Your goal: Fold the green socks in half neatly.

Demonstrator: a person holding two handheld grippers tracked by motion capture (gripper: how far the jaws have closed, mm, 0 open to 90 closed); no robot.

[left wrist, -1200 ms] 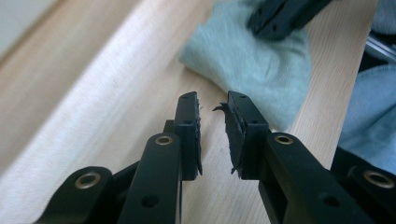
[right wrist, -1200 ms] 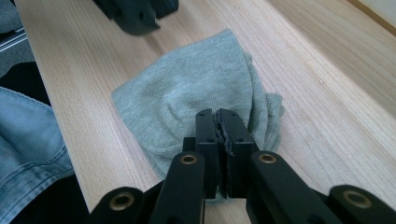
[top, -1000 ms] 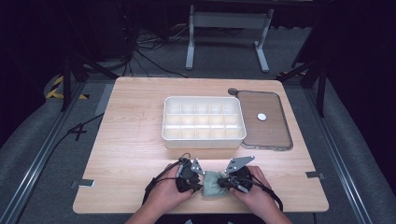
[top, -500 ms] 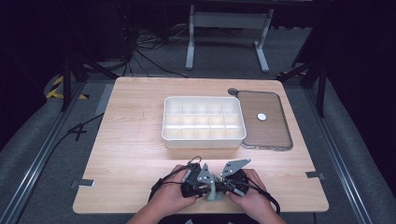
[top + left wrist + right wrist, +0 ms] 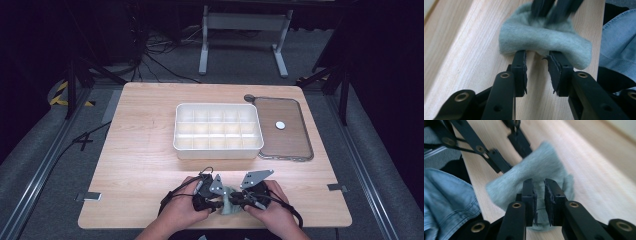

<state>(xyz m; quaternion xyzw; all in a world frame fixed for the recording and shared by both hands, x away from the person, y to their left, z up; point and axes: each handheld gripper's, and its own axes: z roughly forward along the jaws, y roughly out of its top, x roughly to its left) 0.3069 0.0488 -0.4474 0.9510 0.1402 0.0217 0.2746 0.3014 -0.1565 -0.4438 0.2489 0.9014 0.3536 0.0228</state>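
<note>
Both hand-held grippers meet at a small grey-green sock (image 5: 228,206) that lies on the near edge of the worktop (image 5: 150,150), between the two of them. Seen from above, the left hand-held gripper (image 5: 216,204) comes at the sock from its left and the right hand-held gripper (image 5: 239,201) from its right, each carried in one of the person's hands. In the left gripper view the left hand-held gripper (image 5: 537,58) has its jaws parted with bare wood showing in the gap; the tips just reach the sock's (image 5: 531,41) rolled edge and the pads do not press on it; these jaws have just been opening. In the right gripper view the right hand-held gripper (image 5: 539,185) stands over the sock (image 5: 534,167) with a narrow gap between its pads, cloth visible behind and beneath them; its jaws have also just been opening, and I cannot tell whether any cloth is still pinched. Beyond both hand-held grippers, well apart from them, sits a white divided tray (image 5: 218,131), with a brown lid (image 5: 287,137) just beside its right wall.
</note>
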